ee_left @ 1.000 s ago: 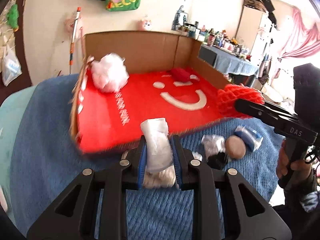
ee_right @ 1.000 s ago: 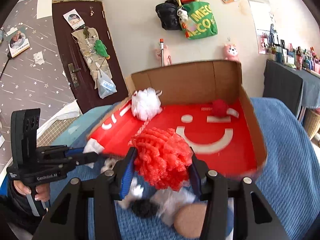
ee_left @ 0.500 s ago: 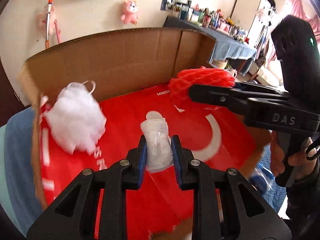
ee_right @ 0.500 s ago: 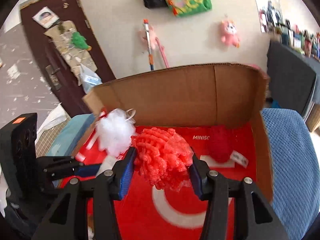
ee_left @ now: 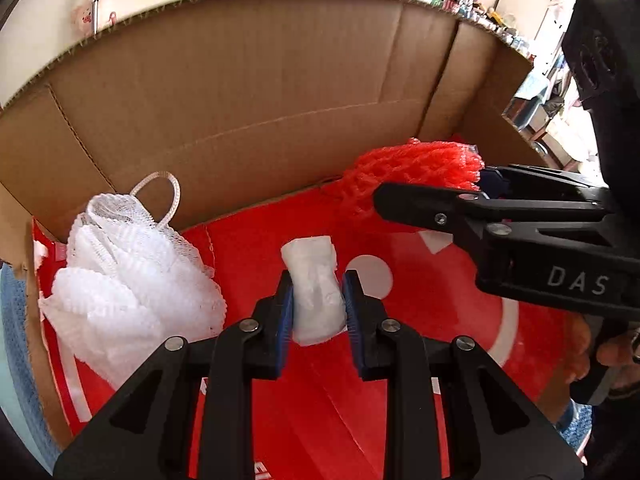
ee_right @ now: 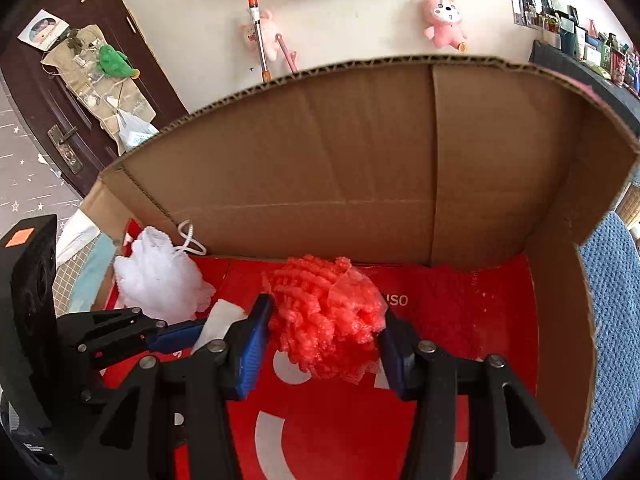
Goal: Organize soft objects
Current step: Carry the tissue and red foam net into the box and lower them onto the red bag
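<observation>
The cardboard box is open on top and at the near side, so a gripper can enter from there. Its back wall and right wall stand high and block the way. Inside, the red floor in the middle and near part of the box is bare. The white mesh puff fills the back-left corner of the box, touching the back wall. A dark red soft thing lies at the back-right corner. Both grippers are side by side over the box floor, w/ little room btw them.
</observation>
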